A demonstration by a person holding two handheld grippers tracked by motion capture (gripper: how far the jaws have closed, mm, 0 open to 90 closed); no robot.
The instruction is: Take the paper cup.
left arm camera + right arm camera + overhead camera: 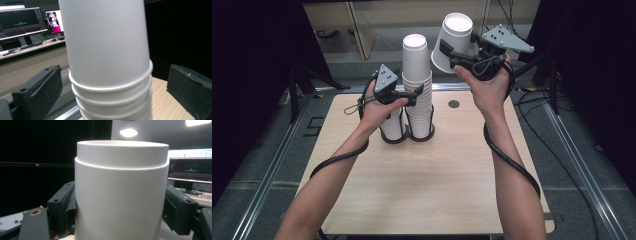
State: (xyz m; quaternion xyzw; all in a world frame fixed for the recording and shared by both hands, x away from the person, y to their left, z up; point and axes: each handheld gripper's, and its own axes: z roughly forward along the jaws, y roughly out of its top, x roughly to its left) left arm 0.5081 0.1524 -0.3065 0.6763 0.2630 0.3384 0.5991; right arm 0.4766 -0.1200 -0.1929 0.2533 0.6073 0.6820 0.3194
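Two stacks of upturned white paper cups stand side by side at the back middle of the wooden table (pixel 437 175). The tall stack (pixel 418 85) (pixel 107 57) sits between the jaws of my left gripper (pixel 418 94) (pixel 113 91), which is open, with a gap on each side of the cups. My left hand partly hides the short stack (pixel 393 126). Up at the right, above the table's far edge, my right gripper (pixel 448 52) (pixel 120 207) is shut on a single white cup (pixel 453 40) (pixel 121 190), bottom up and tilted, its pads pressing both sides.
A small round dark cap (pixel 454 104) is set in the tabletop right of the stacks. Metal rails (pixel 277 165) run along the table's sides and cables (pixel 572 165) lie on the floor at right. Monitors (pixel 22 22) stand on a desk beyond.
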